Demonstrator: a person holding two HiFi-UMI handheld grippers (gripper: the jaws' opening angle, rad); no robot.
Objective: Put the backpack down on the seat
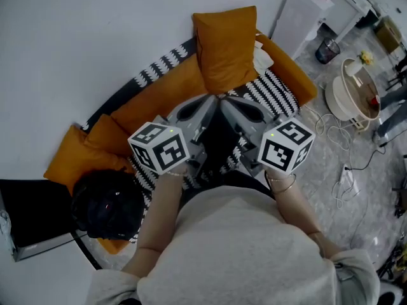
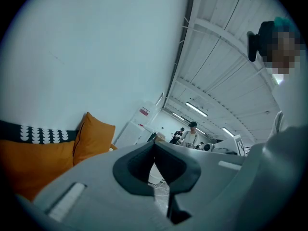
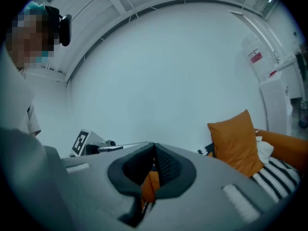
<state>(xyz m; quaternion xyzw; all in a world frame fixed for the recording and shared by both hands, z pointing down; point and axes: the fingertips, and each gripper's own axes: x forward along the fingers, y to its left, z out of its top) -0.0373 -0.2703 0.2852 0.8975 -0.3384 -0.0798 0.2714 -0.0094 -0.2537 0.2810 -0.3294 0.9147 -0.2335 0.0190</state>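
**Both grippers shut and empty; backpack lies at the left end of the sofa**

The left gripper [image 1: 194, 110] and the right gripper [image 1: 245, 110] are held side by side over the middle of the orange sofa [image 1: 159, 91], pointing roughly level at the wall behind it. In the left gripper view the dark pads [image 2: 155, 143] meet at the tips with nothing between them. The right gripper [image 3: 154, 146] is the same: jaws together, and only sofa fabric shows through the gap below them.

The black backpack [image 1: 107, 203] is well apart from both tools. It sits slumped at the near-left end of the sofa against an orange cushion [image 1: 76, 154]. It appears to rest on the seat already, so the task is either done or not yet begun; these views do not say which.

Judged risks:
- The bag lies close to the end and front edge of the seat. A nudge from either gripper could tip it off towards the floor.
- Any pick-up needs the jaws opened first. Reaching in with them closed would only push the soft fabric about.
- No strap or handle can be made out on the dark bag, so a pinch may catch loose cloth and slip.
- If it is carried right, the upright cushion [image 1: 226, 46] and striped seat cover [image 1: 273, 91] could snag or bunch.
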